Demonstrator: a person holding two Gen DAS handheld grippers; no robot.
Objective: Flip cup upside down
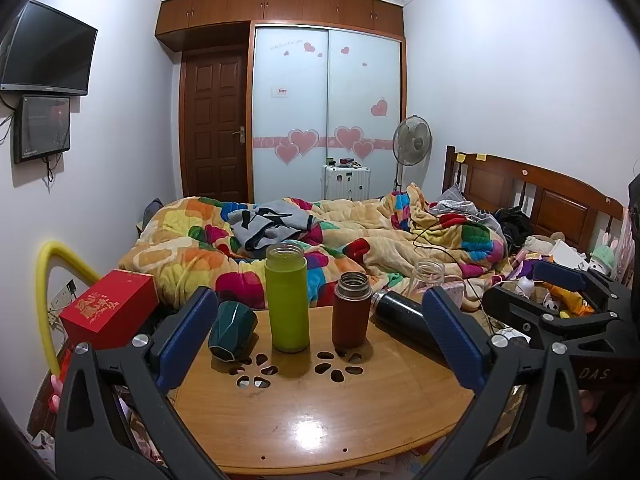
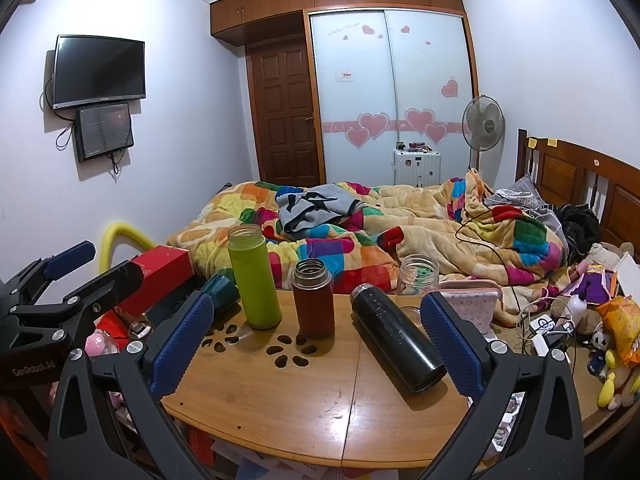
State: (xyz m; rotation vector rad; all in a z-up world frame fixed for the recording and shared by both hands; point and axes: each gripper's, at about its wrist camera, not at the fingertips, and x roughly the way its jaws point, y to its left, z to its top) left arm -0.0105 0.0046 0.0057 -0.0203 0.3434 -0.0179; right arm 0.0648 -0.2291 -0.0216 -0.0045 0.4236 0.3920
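Observation:
Several cups are on a round wooden table (image 1: 320, 420). A green bottle (image 1: 287, 298) and a brown flask (image 1: 351, 310) stand upright with open mouths. A dark green faceted cup (image 1: 232, 335) lies tilted at the left. A black flask (image 1: 404, 322) lies on its side at the right. A clear glass jar (image 1: 428, 276) stands behind it. My left gripper (image 1: 316, 340) is open and empty above the near table. My right gripper (image 2: 316, 340) is open and empty; the black flask (image 2: 396, 338) lies between its fingers.
A red box (image 1: 110, 312) and a yellow tube (image 1: 48, 292) are left of the table. A bed with a colourful quilt (image 1: 320, 236) lies behind it. Toys, cables and a pink case (image 2: 472, 304) clutter the right side.

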